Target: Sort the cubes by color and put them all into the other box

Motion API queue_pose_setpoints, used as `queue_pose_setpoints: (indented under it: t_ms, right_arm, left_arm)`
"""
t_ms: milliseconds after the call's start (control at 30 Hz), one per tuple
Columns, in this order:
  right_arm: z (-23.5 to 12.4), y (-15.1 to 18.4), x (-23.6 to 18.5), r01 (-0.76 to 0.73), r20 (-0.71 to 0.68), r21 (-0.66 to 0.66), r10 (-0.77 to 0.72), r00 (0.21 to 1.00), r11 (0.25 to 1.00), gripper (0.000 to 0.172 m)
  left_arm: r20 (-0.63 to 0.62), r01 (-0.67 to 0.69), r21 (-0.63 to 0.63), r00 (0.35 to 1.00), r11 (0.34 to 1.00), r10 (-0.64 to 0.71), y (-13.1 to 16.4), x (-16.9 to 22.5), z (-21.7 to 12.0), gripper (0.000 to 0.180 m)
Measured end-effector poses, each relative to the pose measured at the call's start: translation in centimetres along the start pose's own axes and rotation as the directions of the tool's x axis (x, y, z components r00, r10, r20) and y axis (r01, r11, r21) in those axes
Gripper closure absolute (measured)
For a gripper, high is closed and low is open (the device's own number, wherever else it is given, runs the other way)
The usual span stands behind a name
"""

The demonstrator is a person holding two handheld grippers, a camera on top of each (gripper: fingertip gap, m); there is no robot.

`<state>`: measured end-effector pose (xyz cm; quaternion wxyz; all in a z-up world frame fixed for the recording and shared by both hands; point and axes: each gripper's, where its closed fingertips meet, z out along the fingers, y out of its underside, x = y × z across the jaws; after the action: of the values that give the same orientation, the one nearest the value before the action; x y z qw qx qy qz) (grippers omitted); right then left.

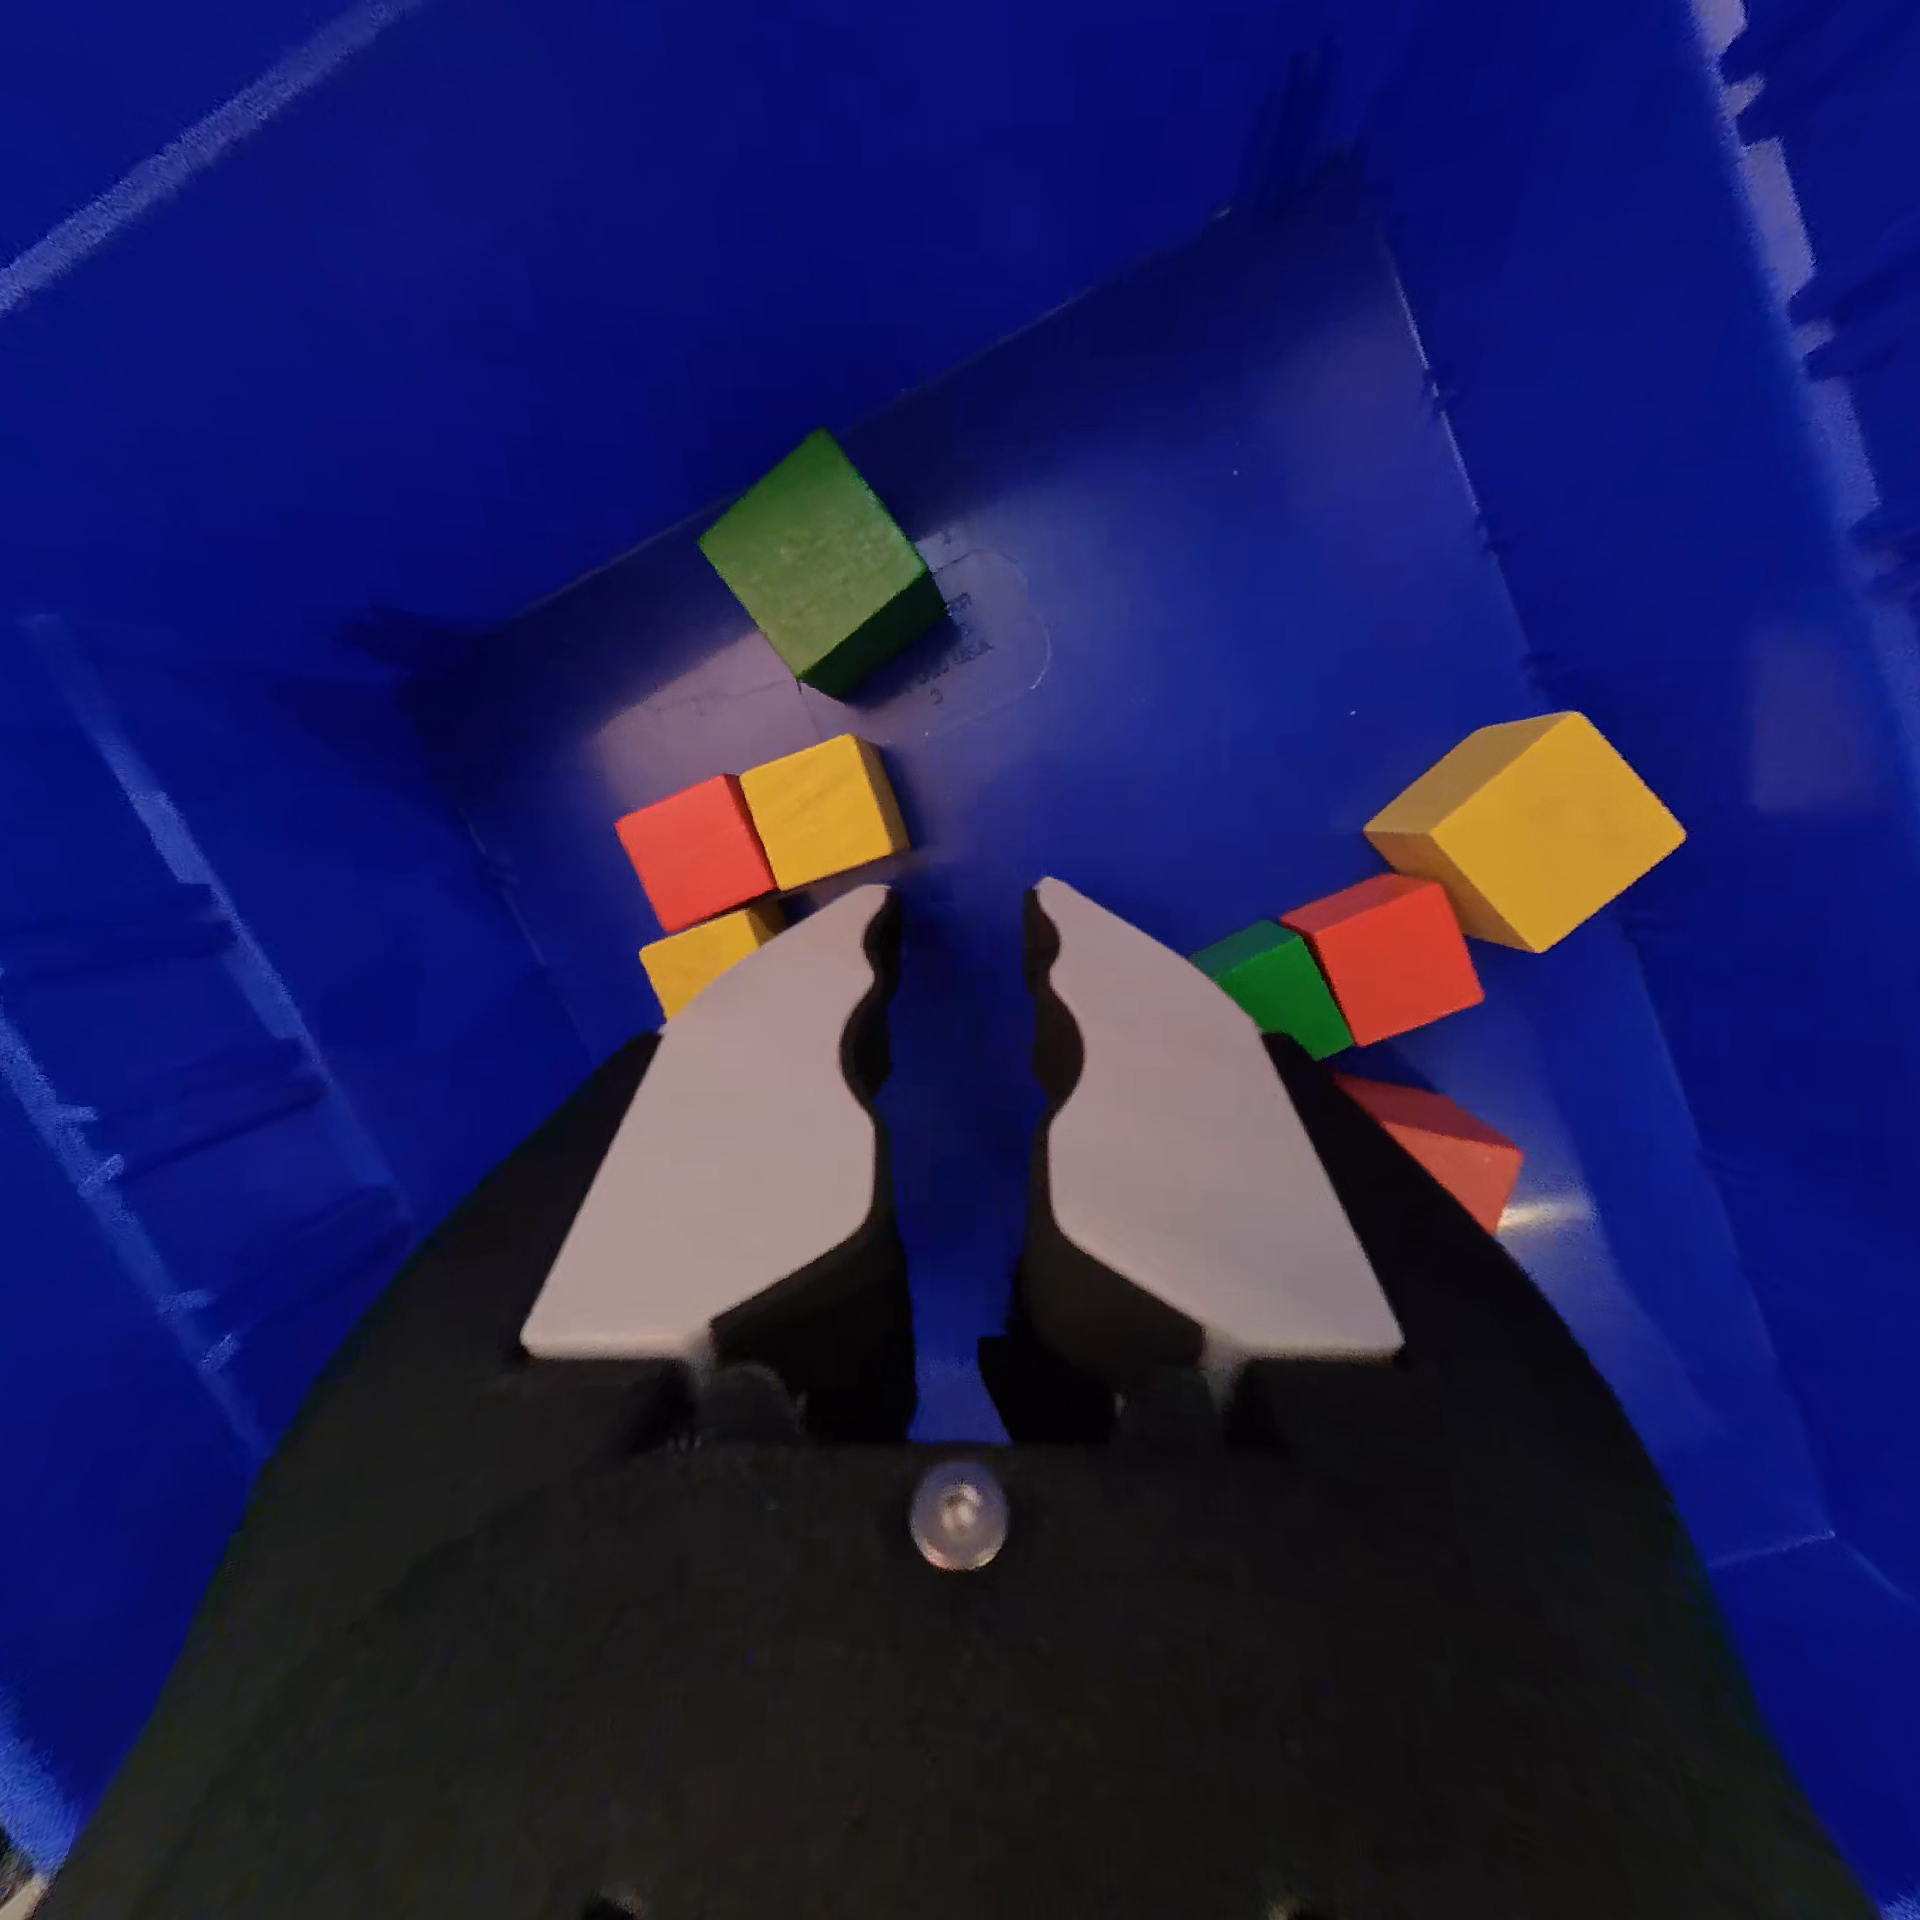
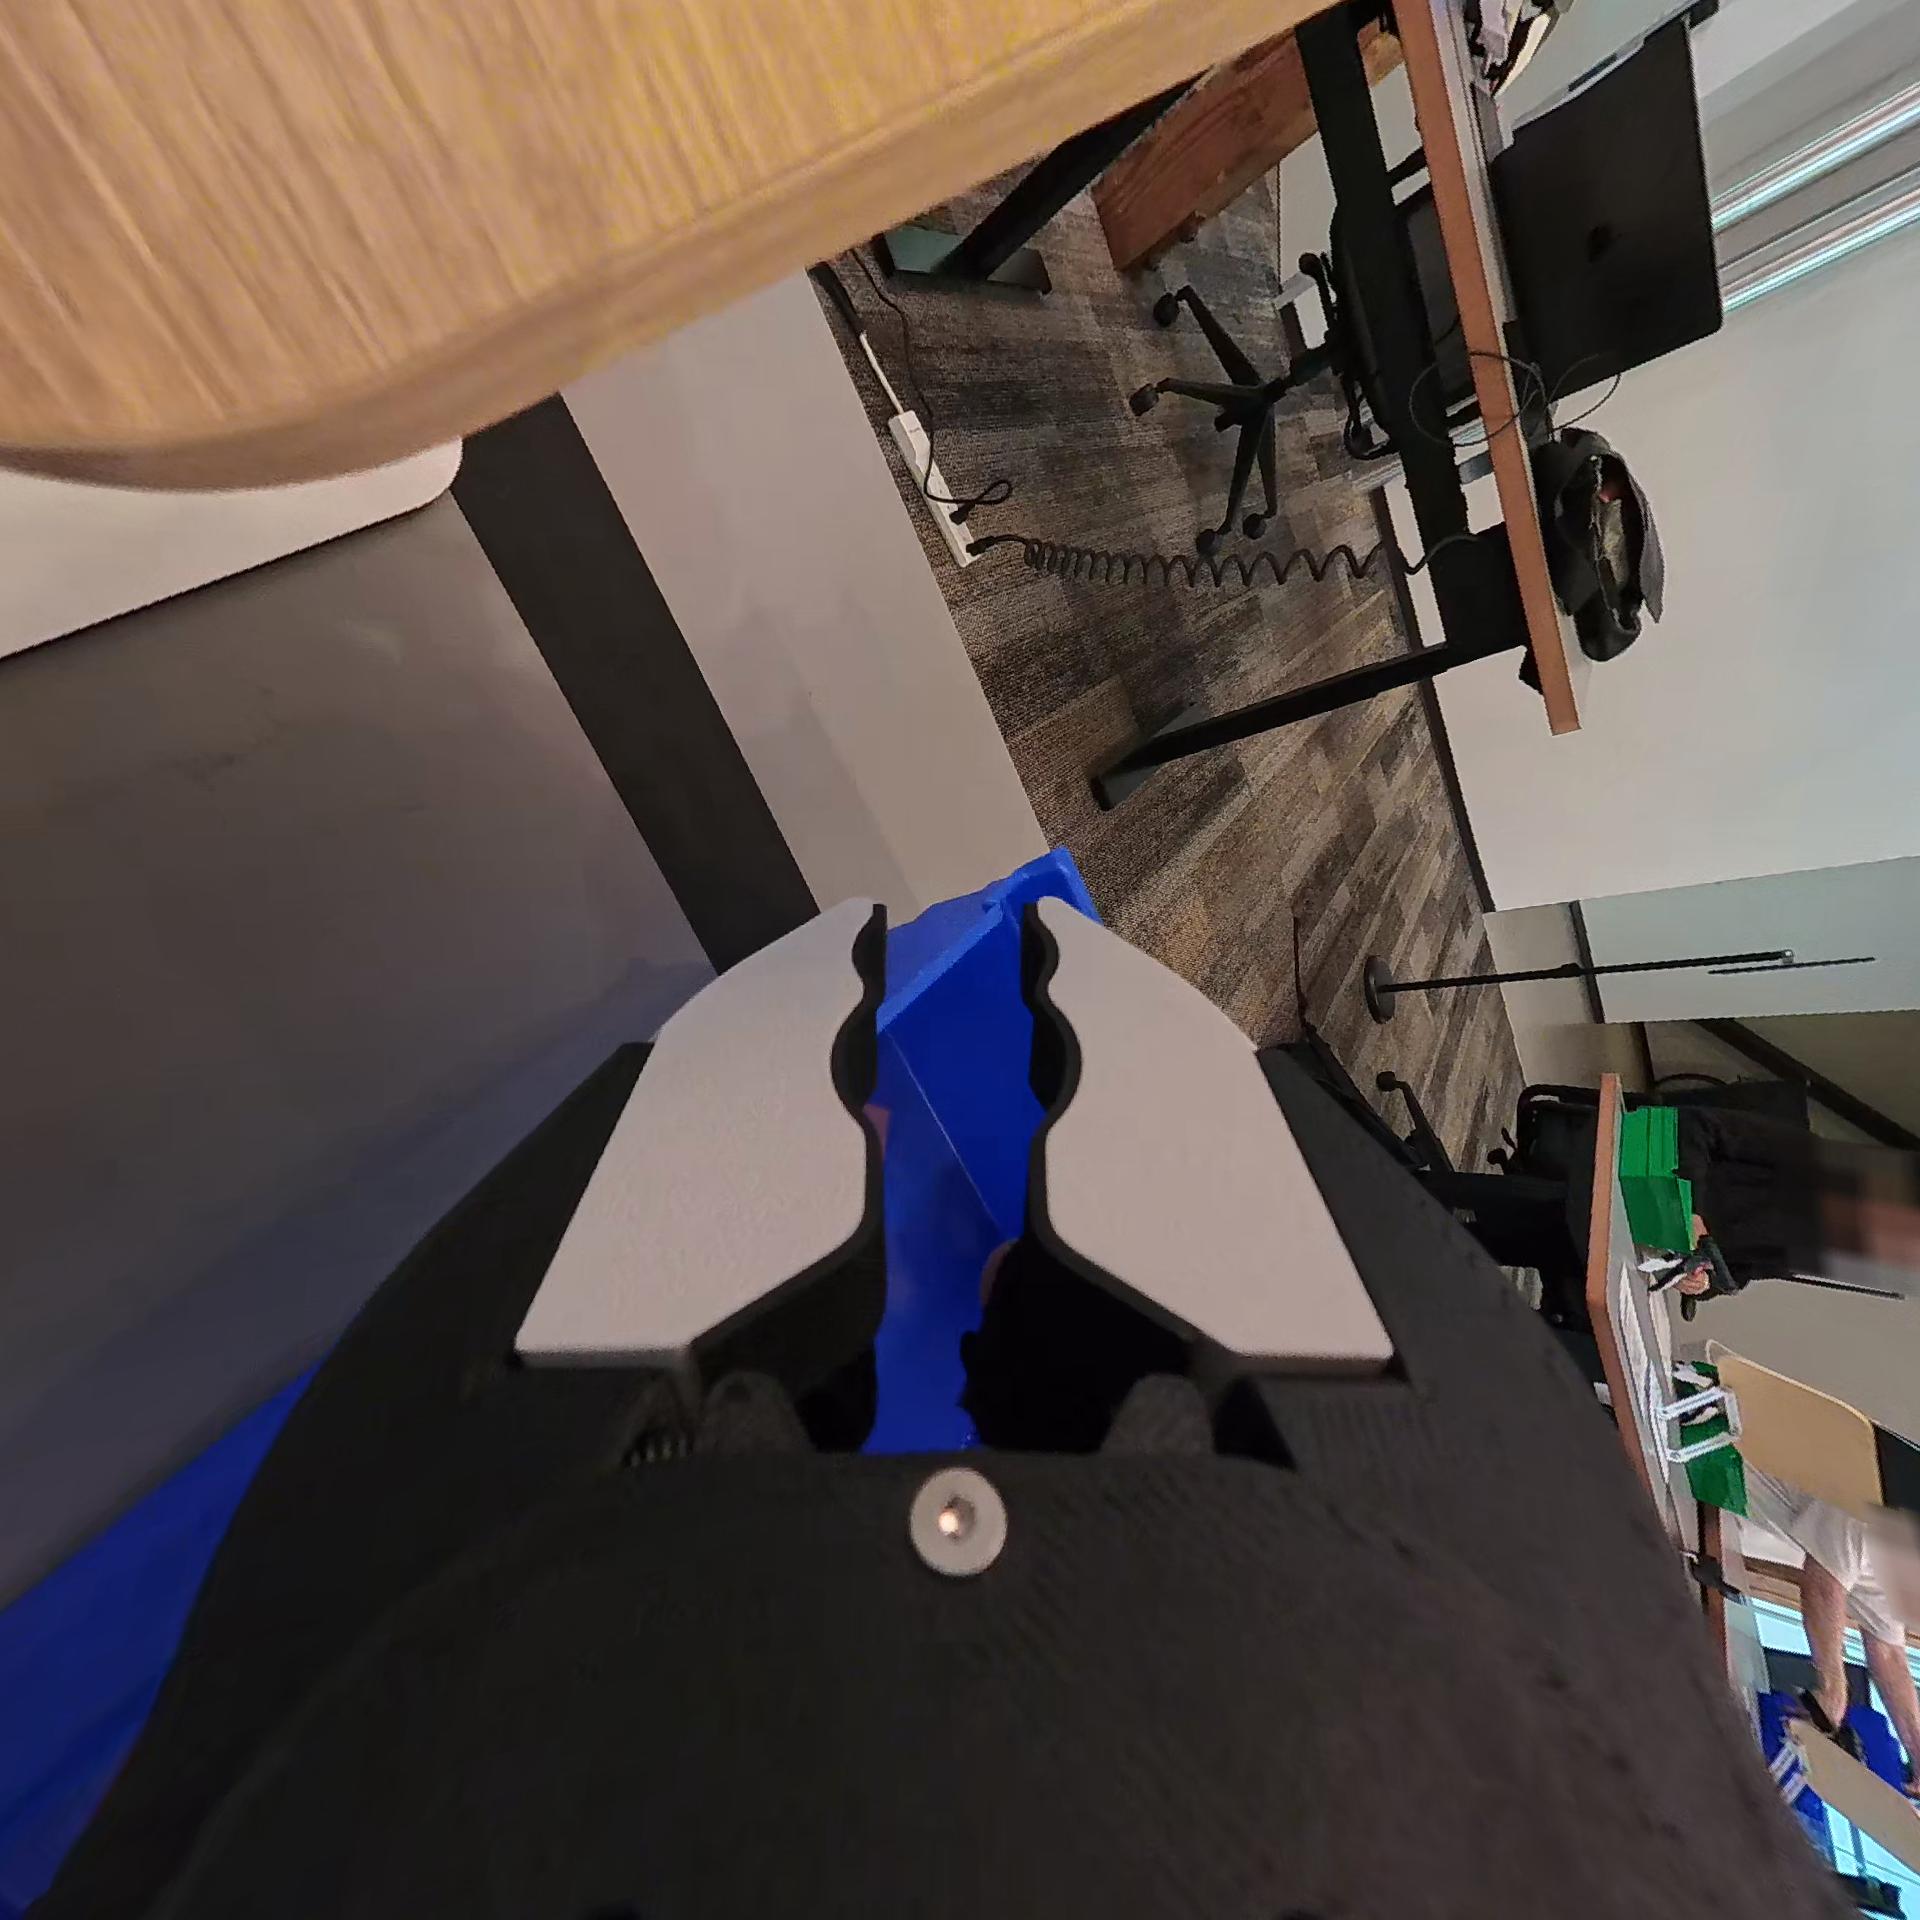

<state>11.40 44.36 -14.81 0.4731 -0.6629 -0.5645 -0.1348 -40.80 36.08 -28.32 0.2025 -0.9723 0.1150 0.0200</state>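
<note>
Hovering inside the blue plastic bin (image 1: 1143, 499), the left gripper (image 1: 961, 904) has its jaws partly open with only bare bin floor between them. Painted wooden cubes lie scattered there: green cube (image 1: 821, 561), red cube (image 1: 691, 852) touching yellow cube (image 1: 821, 810), larger yellow cube (image 1: 1527, 831) at right. They look light, rigid and smooth; opposite flat faces are the likely grip. The right gripper (image 2: 956, 914) straddles a blue box edge (image 2: 966, 997); contact unclear.
</note>
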Motion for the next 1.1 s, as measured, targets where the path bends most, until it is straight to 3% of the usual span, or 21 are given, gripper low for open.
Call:
queue_pose_setpoints:
  t_ms: [133,300,567,1100]
  right_arm:
    - [-0.1,0.1,0.2,-0.004,-0.005,-0.002,0.004,1.0,1.0,0.147]
    - [-0.1,0.1,0.2,-0.001,-0.005,-0.003,0.001,1.0,1.0,0.147]
    - [0.0,0.2,0.1,0.001,-0.003,-0.003,-0.001,1.0,1.0,0.147]
    - [-0.1,0.1,0.1,0.008,-0.004,-0.001,-0.008,1.0,1.0,0.147]
  left_arm:
    - [0.006,0.03,-0.003,1.0,1.0,-0.03,0.1,-0.6,-0.5,0.141]
    - [0.037,0.054,0.038,0.998,0.998,-0.056,-0.3,-1.6,-1.1,0.14]
    - [-0.012,0.154,0.168,0.988,0.974,-0.155,-1.8,-2.3,-2.5,0.139]
    - [0.271,0.116,-0.001,0.956,0.993,-0.111,0.7,-5.0,-1.0,0.145]
